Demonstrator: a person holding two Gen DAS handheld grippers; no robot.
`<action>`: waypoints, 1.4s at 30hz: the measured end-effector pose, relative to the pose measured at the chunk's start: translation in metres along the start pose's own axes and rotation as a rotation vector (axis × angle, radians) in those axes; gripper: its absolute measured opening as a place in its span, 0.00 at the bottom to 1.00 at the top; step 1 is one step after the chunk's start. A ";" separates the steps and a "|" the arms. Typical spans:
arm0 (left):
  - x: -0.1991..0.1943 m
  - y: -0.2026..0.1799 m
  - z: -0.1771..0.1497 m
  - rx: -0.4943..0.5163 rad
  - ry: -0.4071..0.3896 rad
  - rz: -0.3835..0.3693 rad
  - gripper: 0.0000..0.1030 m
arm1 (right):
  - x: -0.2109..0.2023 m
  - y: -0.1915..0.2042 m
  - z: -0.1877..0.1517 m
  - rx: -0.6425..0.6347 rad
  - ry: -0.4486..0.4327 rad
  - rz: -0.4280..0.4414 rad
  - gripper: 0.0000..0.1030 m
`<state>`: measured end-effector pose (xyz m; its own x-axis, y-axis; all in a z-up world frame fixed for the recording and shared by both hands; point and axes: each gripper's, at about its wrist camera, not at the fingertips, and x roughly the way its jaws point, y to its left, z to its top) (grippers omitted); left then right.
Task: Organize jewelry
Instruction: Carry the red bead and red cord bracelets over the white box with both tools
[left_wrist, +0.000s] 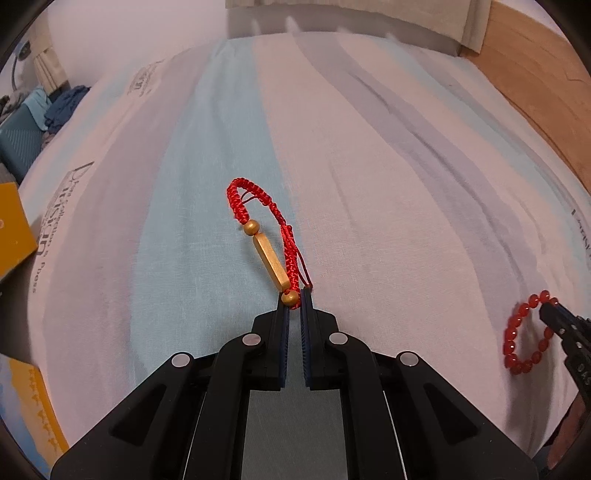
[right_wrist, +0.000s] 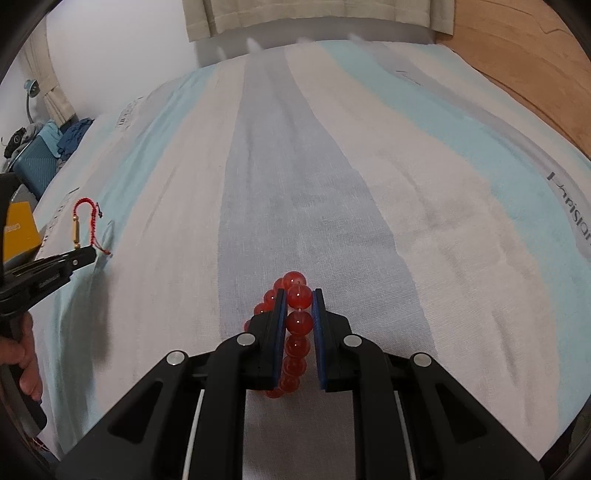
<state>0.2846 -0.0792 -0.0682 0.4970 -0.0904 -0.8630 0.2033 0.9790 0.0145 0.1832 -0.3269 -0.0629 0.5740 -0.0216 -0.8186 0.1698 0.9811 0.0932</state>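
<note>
A red braided cord bracelet (left_wrist: 264, 236) with a gold bar and two gold beads hangs from my left gripper (left_wrist: 294, 300), which is shut on its near end by the lower gold bead. It stands up above the striped bed sheet (left_wrist: 369, 166). It also shows small in the right wrist view (right_wrist: 86, 227), held by the left gripper (right_wrist: 90, 254). My right gripper (right_wrist: 299, 299) is shut on a red bead bracelet (right_wrist: 297, 325), beads pinched between the blue pads. In the left wrist view the bead bracelet (left_wrist: 517, 332) hangs from the right gripper (left_wrist: 546, 310) at the right edge.
The bed sheet (right_wrist: 295, 166) has pale blue, grey and white stripes. A yellow box (left_wrist: 11, 229) sits at the left edge. A teal suitcase (right_wrist: 33, 170) with clothes stands at far left. A wooden headboard (left_wrist: 535, 81) runs along the right; a curtain (right_wrist: 295, 14) hangs behind.
</note>
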 end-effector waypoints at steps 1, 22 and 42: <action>-0.004 -0.001 -0.001 0.001 -0.004 -0.002 0.05 | -0.001 0.001 0.000 -0.002 -0.001 -0.003 0.12; -0.076 -0.003 -0.015 0.019 -0.044 -0.009 0.05 | -0.045 0.015 -0.006 0.013 -0.016 -0.005 0.12; -0.142 0.028 -0.045 -0.026 -0.068 0.003 0.05 | -0.114 0.054 -0.007 -0.017 -0.024 0.071 0.12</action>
<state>0.1819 -0.0312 0.0324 0.5543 -0.0990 -0.8264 0.1802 0.9836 0.0031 0.1216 -0.2705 0.0317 0.6035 0.0432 -0.7962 0.1150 0.9834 0.1404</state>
